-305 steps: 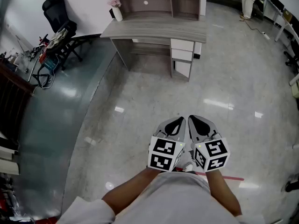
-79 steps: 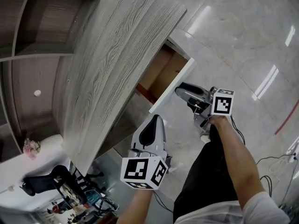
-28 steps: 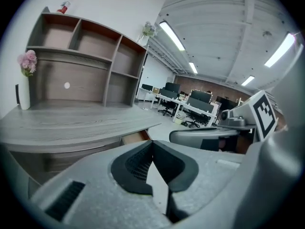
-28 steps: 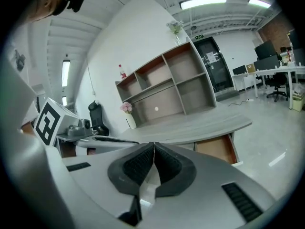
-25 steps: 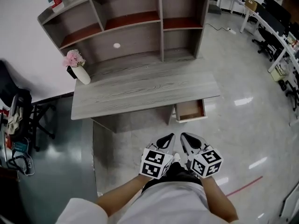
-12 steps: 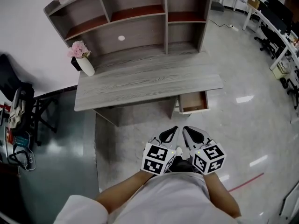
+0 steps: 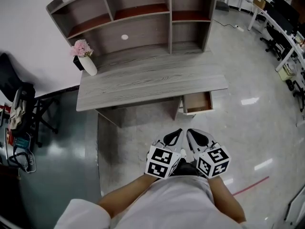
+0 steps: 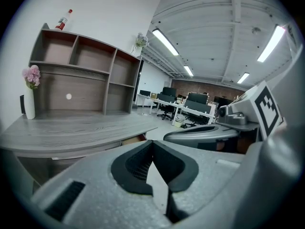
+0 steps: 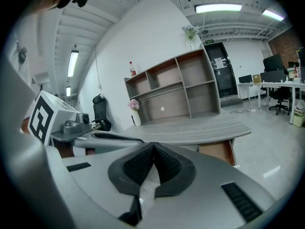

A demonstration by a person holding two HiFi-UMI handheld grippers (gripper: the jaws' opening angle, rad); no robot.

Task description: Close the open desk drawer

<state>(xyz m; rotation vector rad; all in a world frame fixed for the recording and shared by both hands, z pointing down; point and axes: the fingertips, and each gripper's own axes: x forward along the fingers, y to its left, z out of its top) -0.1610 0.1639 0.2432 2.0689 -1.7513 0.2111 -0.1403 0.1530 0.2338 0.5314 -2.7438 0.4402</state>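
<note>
Left gripper [image 7: 179,130] and right gripper [image 7: 189,130] closed, empty; square tips to open drawer [image 7: 197,102] front, push straight under worktop [image 7: 143,85].

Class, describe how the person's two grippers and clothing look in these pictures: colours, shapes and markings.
Both the left gripper and right gripper have smooth light-grey shells tapering forward, with black ribbed pads inside. Each carries a white cube printed with black square markers. The person wears a white short-sleeved top.
</note>
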